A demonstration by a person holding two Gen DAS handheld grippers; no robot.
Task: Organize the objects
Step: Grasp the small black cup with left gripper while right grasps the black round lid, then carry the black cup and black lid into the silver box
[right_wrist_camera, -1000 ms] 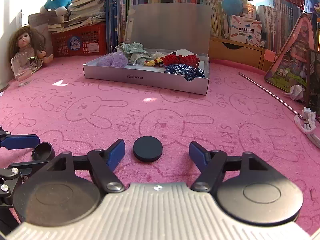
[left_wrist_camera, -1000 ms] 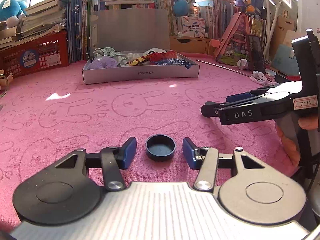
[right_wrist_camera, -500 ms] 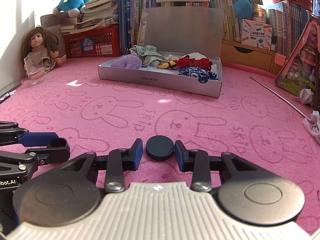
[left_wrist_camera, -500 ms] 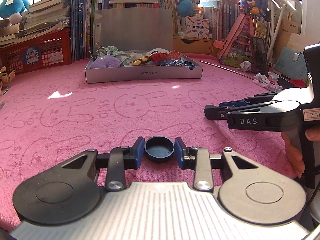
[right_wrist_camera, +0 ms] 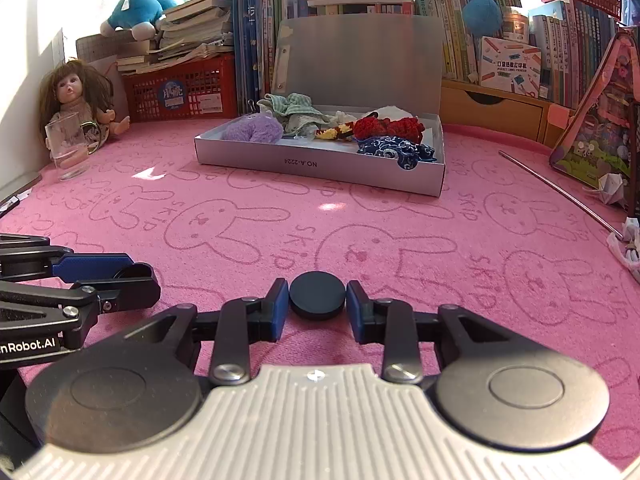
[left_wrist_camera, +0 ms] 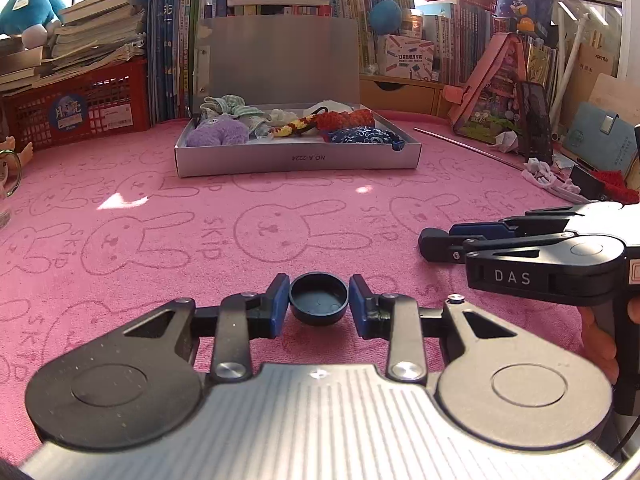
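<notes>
Pink bunny-print cloth [left_wrist_camera: 280,216] covers the table, and both grippers sit low on it, side by side. The left gripper [left_wrist_camera: 319,304] has its blue pads [left_wrist_camera: 278,306] pressed against the two sides of a small black cup [left_wrist_camera: 319,299], which opens upward and sits at the 6 o'clock edge of the cloth in the left wrist view. The right gripper [right_wrist_camera: 317,303] is closed the same way on a flat black disc [right_wrist_camera: 317,295], pads touching its rim at 9 and 3 o'clock. Whether either piece is lifted off the cloth I cannot tell.

In the left wrist view the right gripper shows at 3 o'clock, with orange-gloved fingers [left_wrist_camera: 596,340] on its handle; in the right wrist view the left gripper shows at 9 o'clock.

Well beyond, toward 12 o'clock, an open grey box [left_wrist_camera: 298,160] rests on the cloth, lid up, holding a purple plush [left_wrist_camera: 218,134], red knitwear [left_wrist_camera: 346,119] and a blue patterned cloth [left_wrist_camera: 362,136]. A doll [right_wrist_camera: 76,96] sits behind a glass mug [right_wrist_camera: 66,148] at 10 o'clock in the right wrist view. A metal rod [right_wrist_camera: 560,192] lies at 2 o'clock.
</notes>
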